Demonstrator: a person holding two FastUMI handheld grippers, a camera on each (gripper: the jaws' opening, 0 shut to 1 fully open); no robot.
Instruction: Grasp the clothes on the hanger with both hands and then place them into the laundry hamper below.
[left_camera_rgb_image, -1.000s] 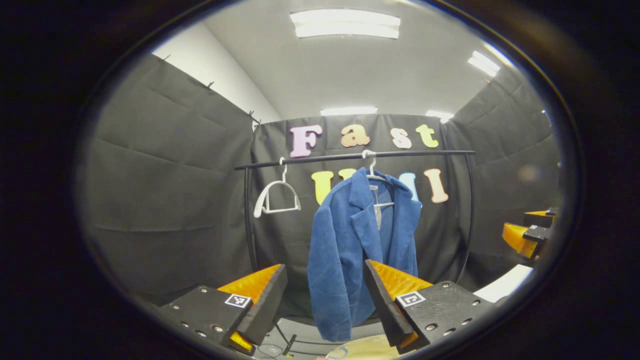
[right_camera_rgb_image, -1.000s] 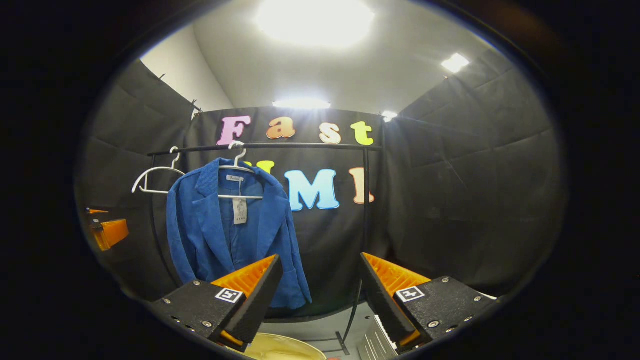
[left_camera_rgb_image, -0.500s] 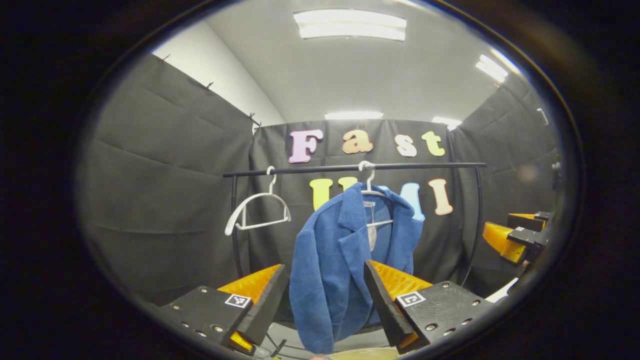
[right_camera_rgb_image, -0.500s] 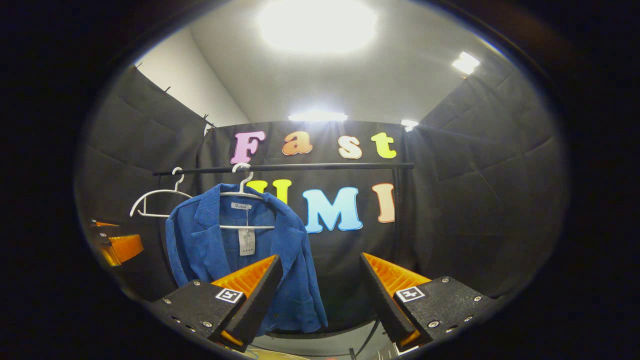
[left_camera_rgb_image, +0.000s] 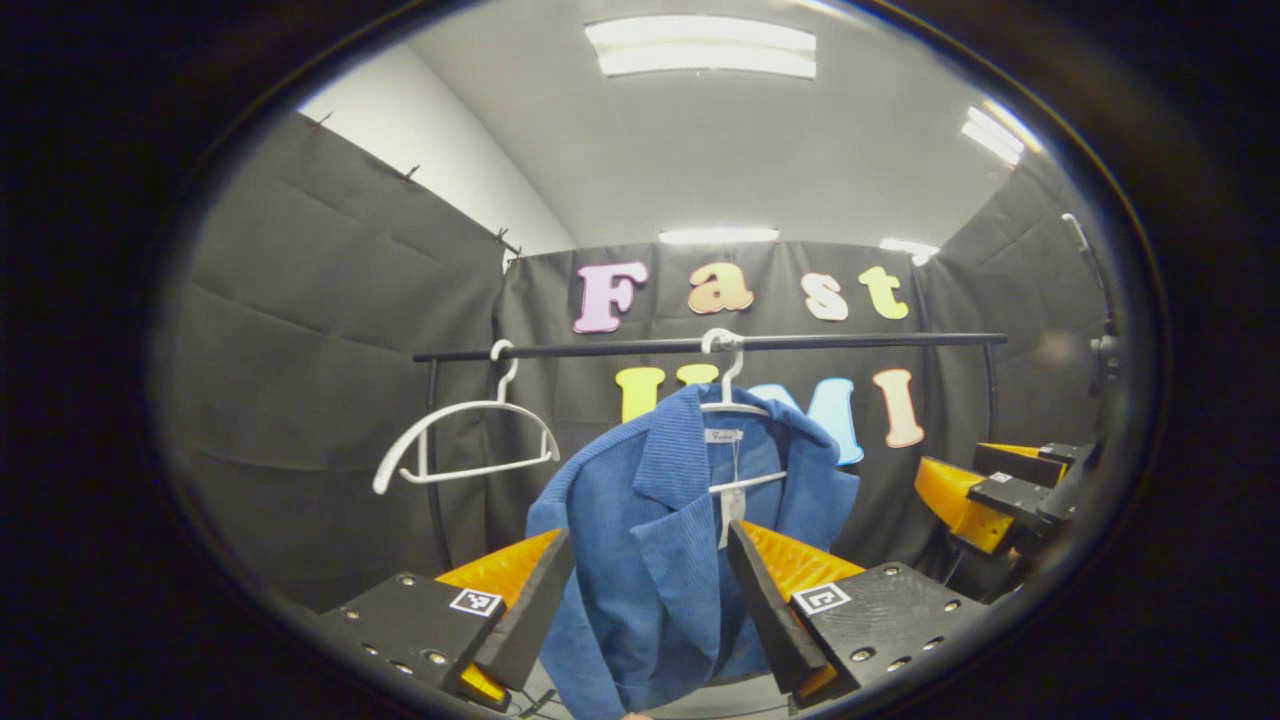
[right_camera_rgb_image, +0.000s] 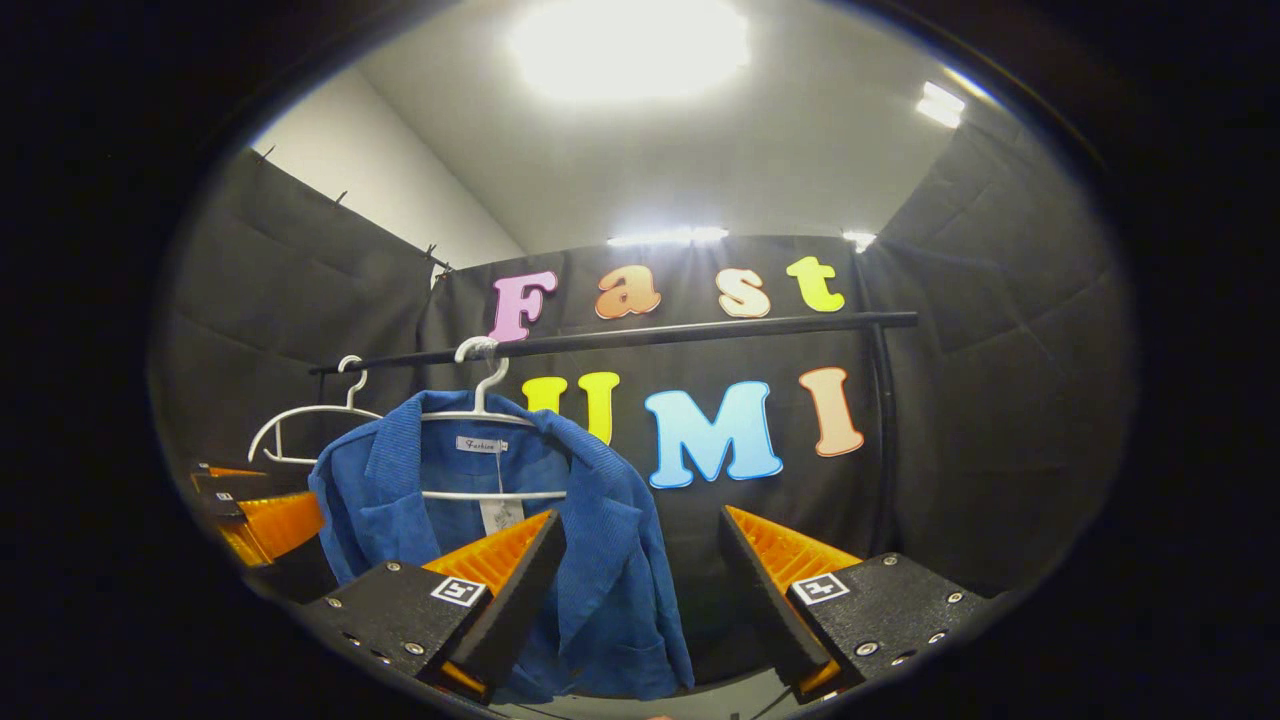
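Jacket (left_camera_rgb_image: 660, 540) hangs on a white hanger (left_camera_rgb_image: 735, 405) hooked over the rail (left_camera_rgb_image: 850, 342), front open, tag at the collar. A bare hanger (left_camera_rgb_image: 465, 440) hangs on the rail to its left. Left gripper (left_camera_rgb_image: 650, 600): jaws wide apart, holding nothing, jacket seen between them, no contact visible. Right gripper (right_camera_rgb_image: 640, 590): jaws wide apart, holding nothing, short of the jacket, below the rail.
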